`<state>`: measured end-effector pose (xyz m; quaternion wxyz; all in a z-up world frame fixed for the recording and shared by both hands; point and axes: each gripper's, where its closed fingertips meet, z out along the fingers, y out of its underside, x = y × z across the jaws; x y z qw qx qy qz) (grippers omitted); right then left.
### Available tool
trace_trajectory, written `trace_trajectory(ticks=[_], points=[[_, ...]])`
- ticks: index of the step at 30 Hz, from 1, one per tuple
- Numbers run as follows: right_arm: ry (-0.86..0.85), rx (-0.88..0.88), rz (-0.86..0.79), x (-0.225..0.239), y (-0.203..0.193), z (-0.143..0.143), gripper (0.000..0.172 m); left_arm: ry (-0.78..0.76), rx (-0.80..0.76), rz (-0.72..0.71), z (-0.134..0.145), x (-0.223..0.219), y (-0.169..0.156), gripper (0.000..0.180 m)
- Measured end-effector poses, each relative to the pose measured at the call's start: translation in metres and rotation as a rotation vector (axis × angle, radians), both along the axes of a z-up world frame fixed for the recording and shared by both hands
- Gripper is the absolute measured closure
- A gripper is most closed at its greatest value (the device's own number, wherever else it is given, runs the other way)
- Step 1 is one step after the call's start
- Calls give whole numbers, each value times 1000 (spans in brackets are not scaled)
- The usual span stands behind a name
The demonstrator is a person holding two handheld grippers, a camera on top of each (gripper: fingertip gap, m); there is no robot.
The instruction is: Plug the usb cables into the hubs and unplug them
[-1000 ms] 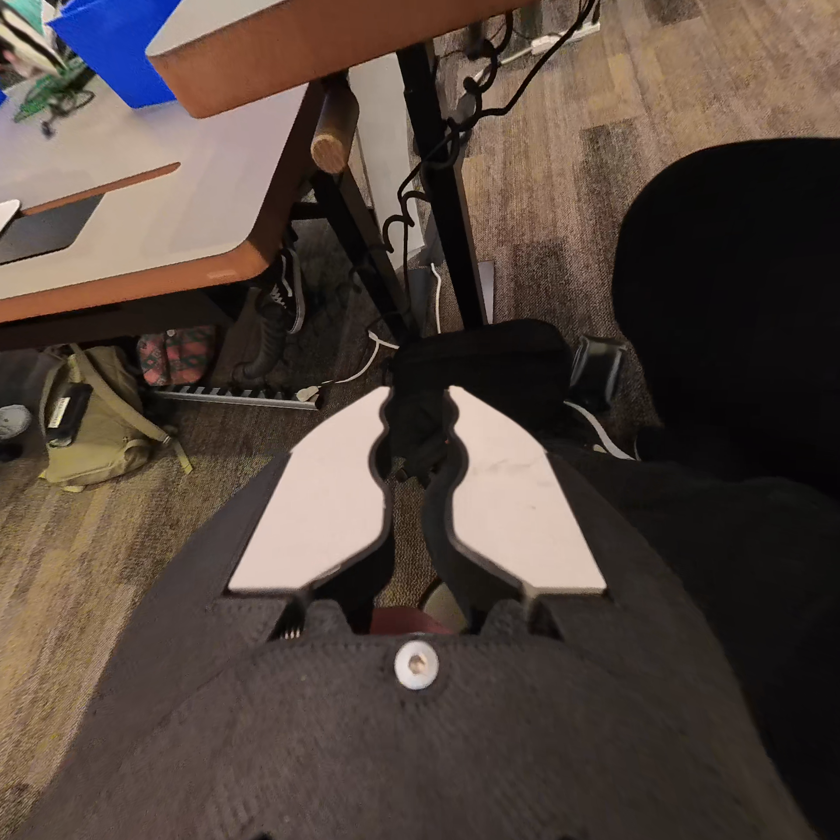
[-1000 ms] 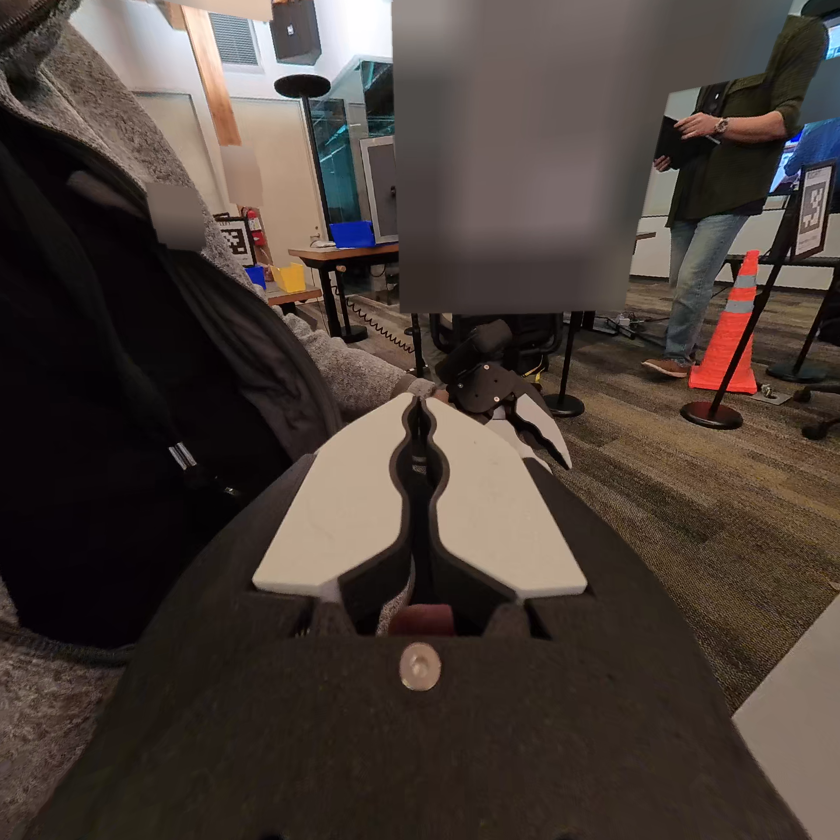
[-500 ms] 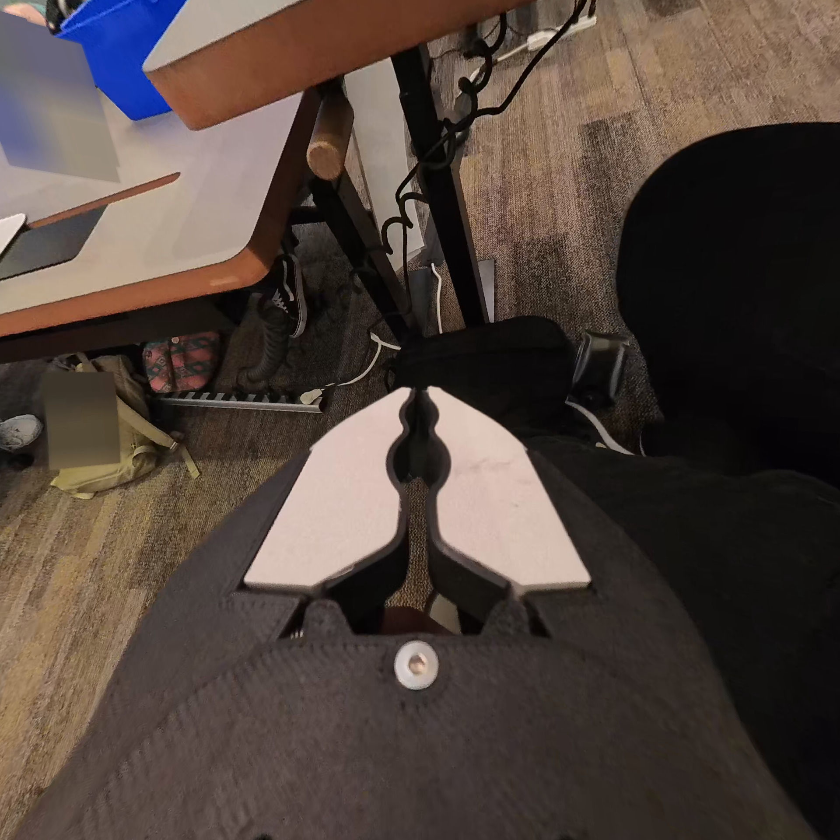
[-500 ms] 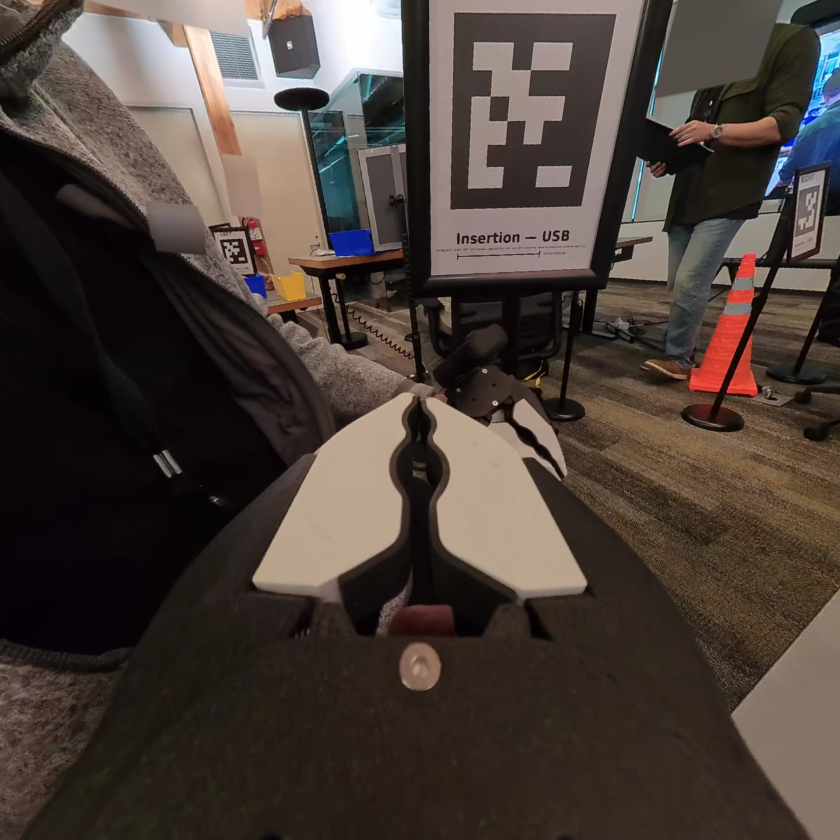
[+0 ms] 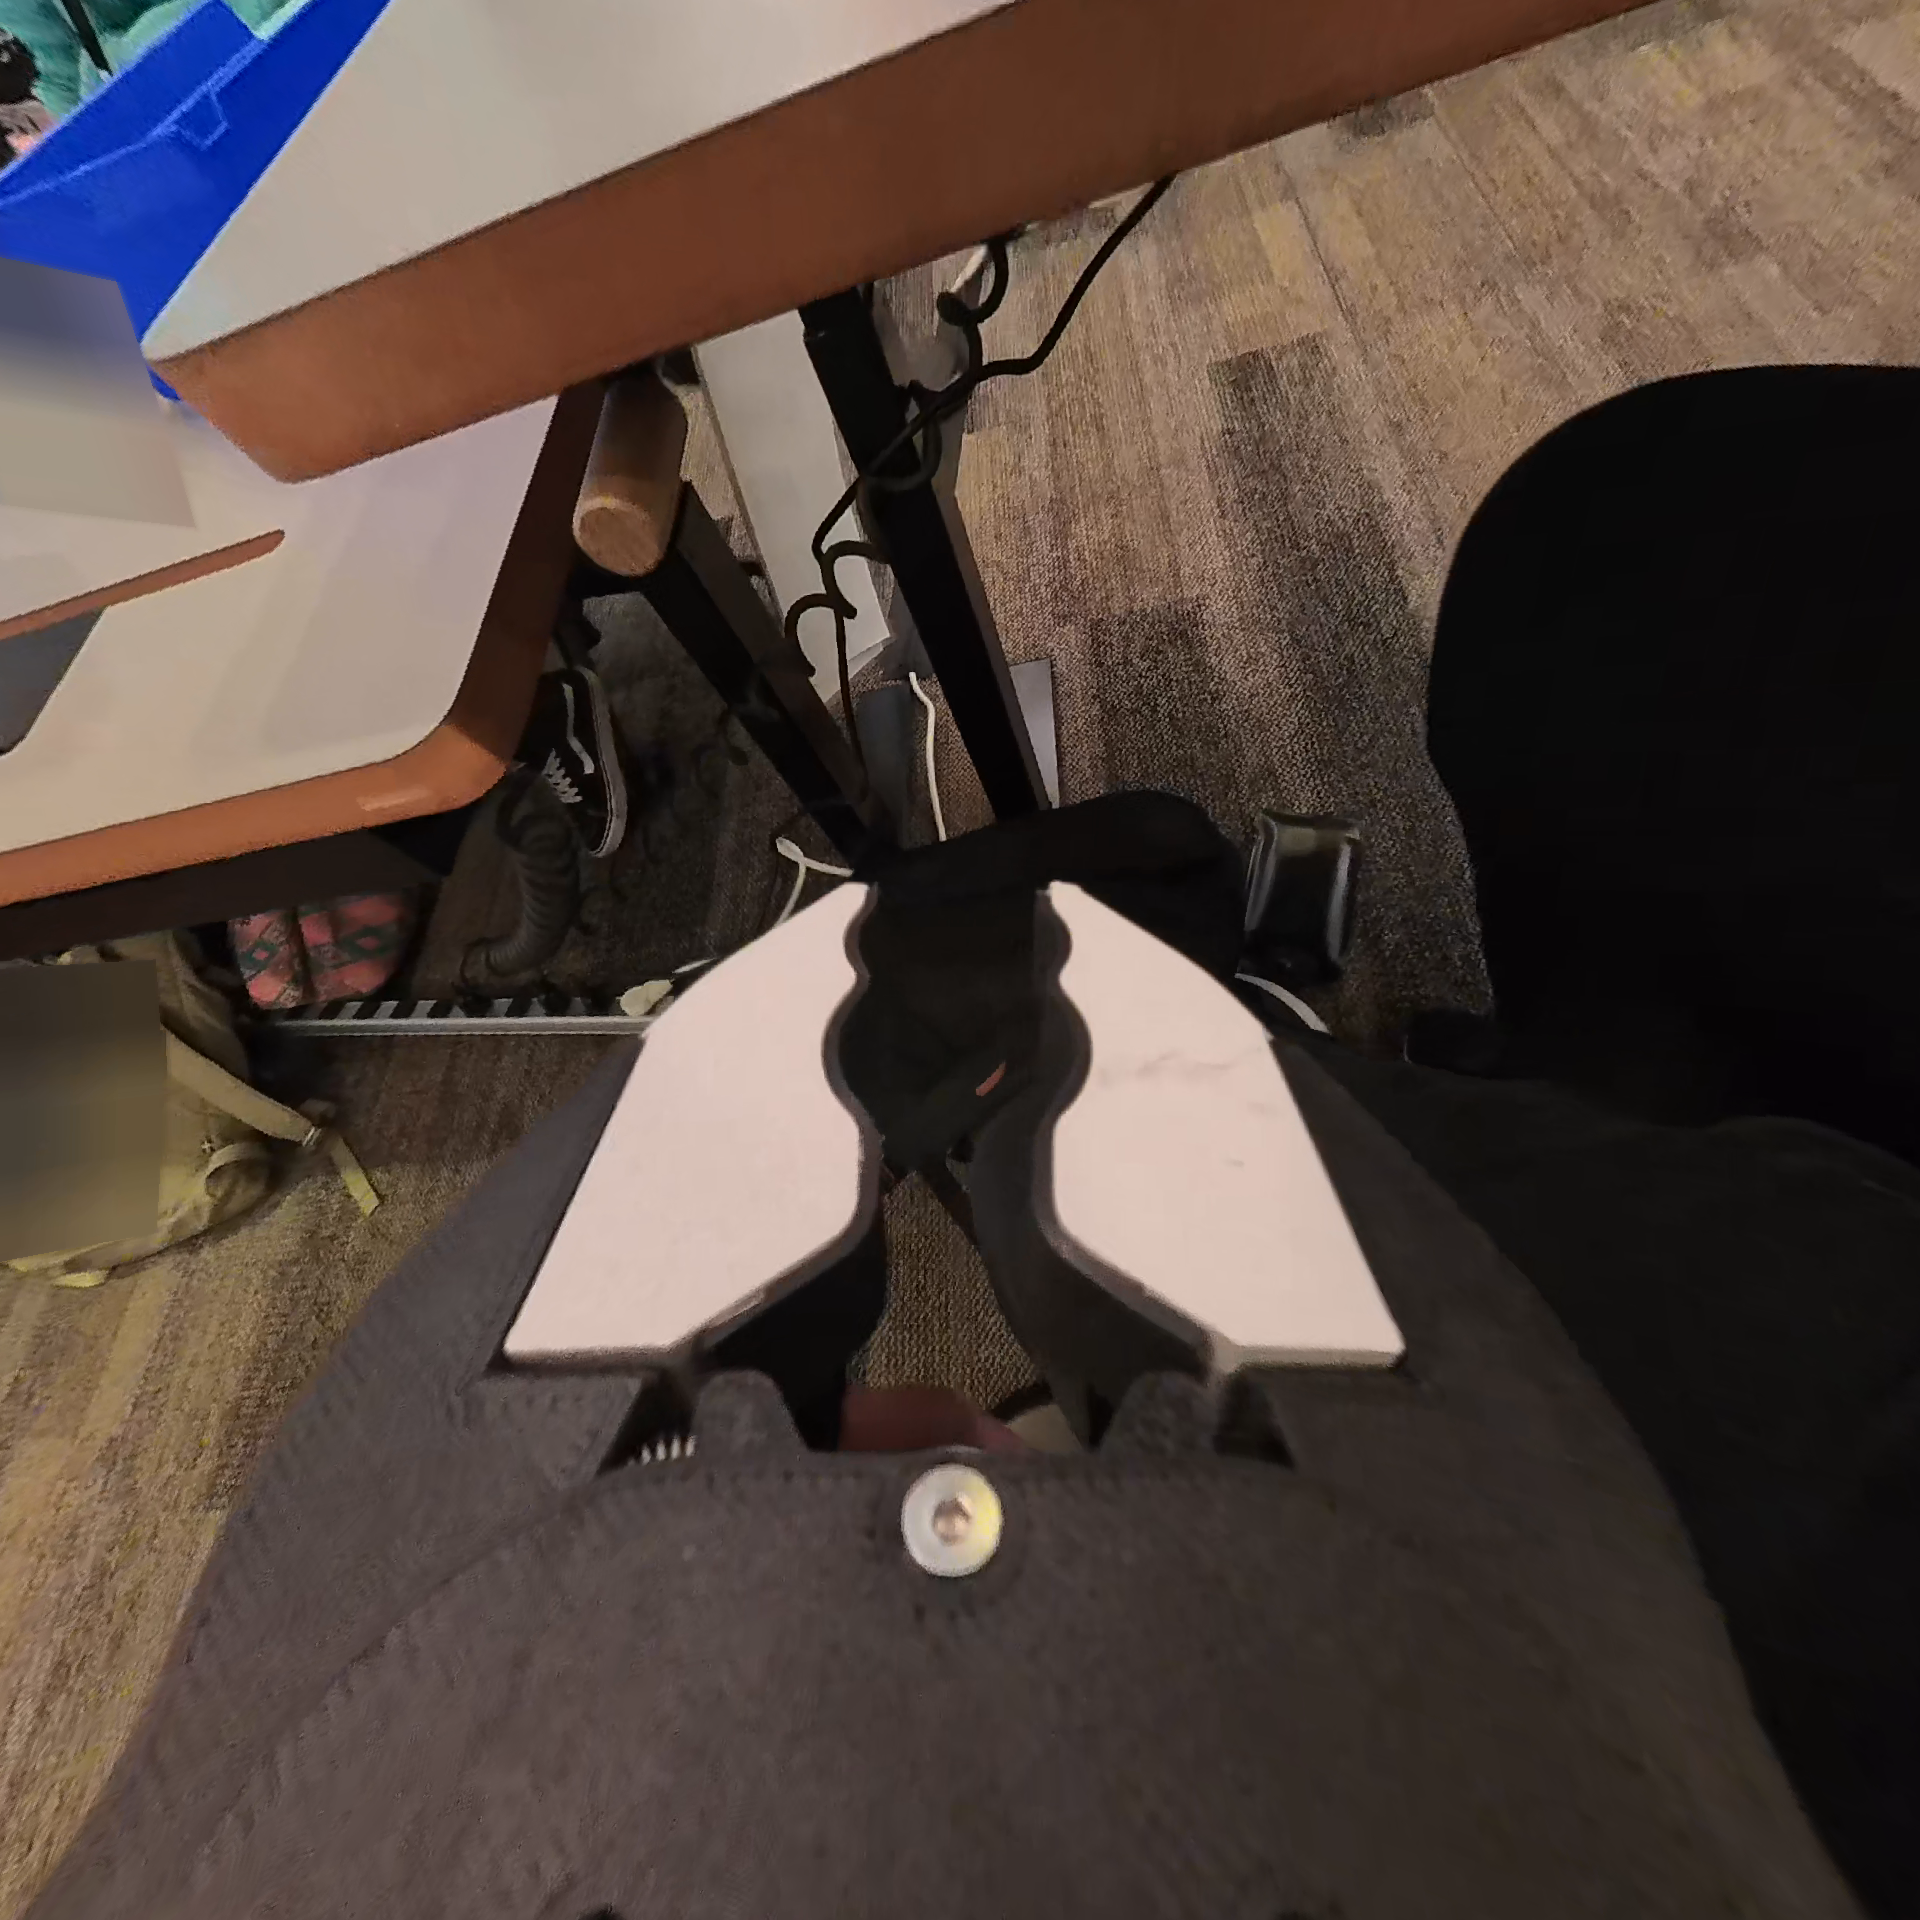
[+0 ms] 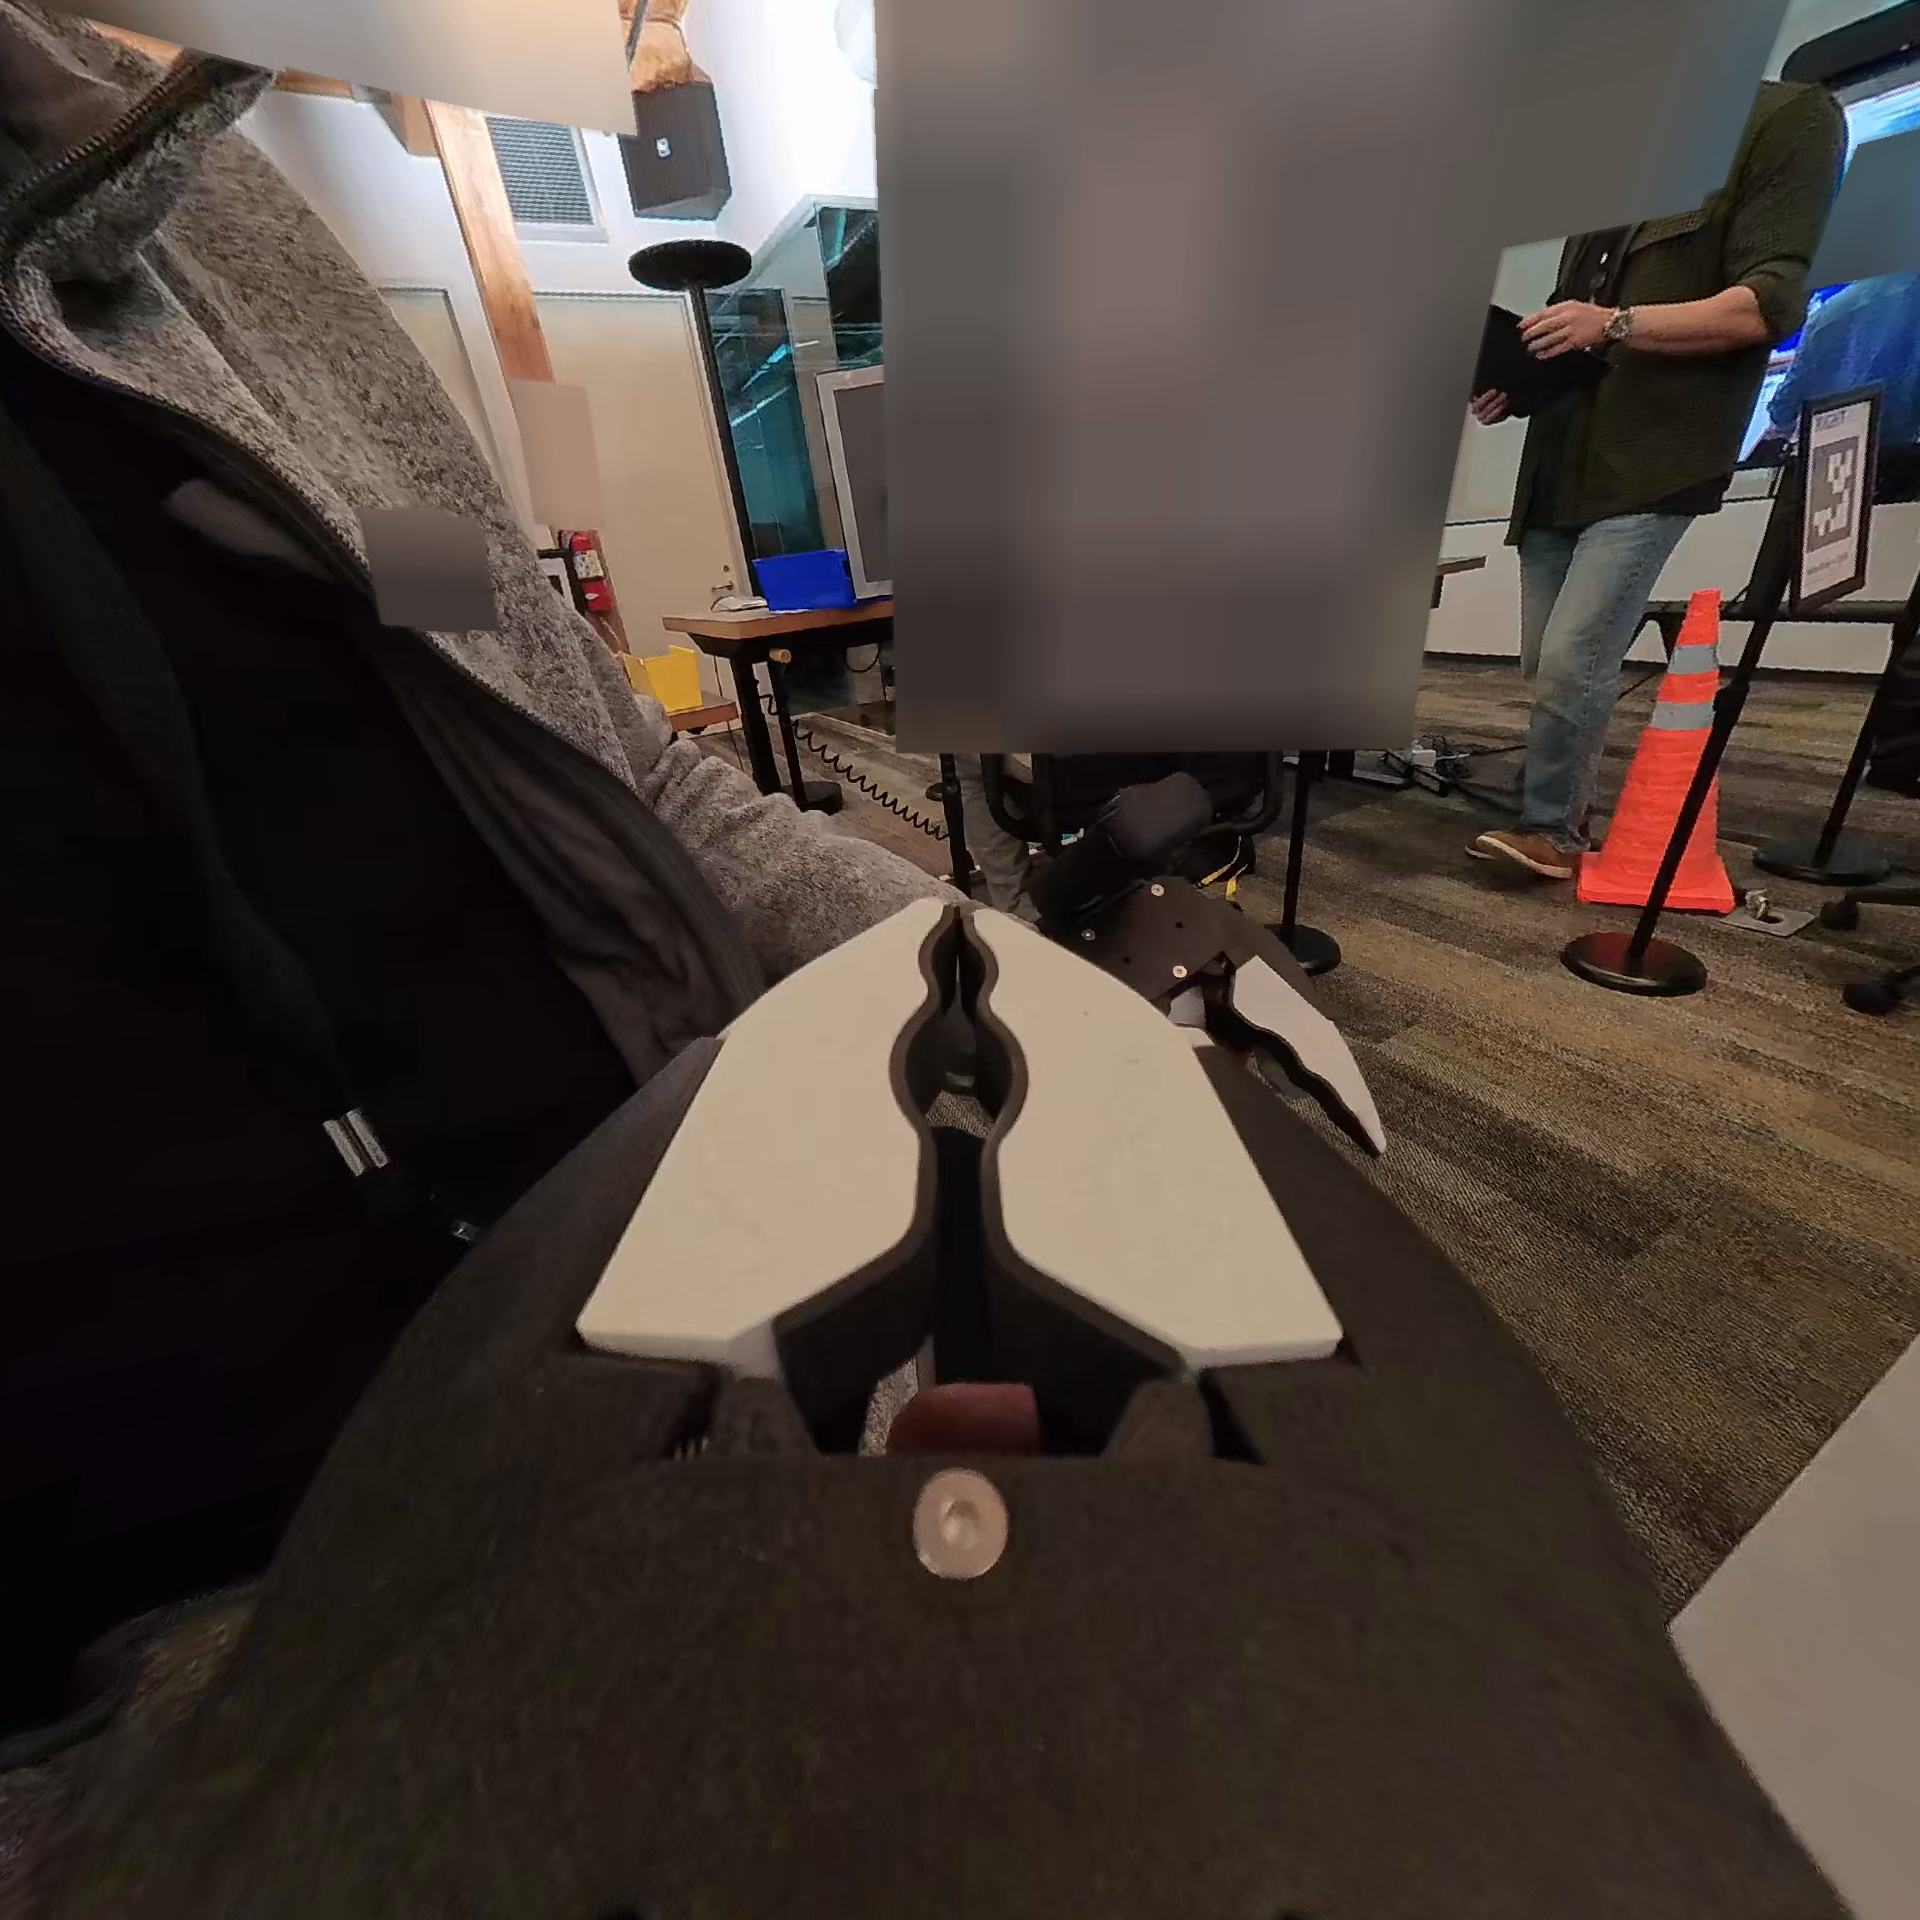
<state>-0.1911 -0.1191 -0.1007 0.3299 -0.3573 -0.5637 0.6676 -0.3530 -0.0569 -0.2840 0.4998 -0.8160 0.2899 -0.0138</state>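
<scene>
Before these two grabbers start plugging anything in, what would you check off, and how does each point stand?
1. Left gripper fingers apart, nothing held: ok.
2. Right gripper fingers closed, must open to grasp: not ok.
3. USB cable or hub in view: not ok, neither appears.
4. Aimed at the work: not ok; left points at carpet, right across the room.
5. Bystander and orange cone well clear: ok.

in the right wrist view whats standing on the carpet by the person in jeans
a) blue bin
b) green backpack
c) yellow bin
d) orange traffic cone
d: an orange traffic cone with a pale band stands on the carpet right beside the person in jeans.
</scene>
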Motion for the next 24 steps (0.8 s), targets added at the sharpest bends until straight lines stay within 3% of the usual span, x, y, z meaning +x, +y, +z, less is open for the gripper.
trace_trajectory(ticks=[9,24], points=[[11,-26,-3,1,3,3,172,-83,-10,-36,4,19,13,141],[37,-90,7,7,8,9,171,-32,-11,-59,2,22,19,165]])
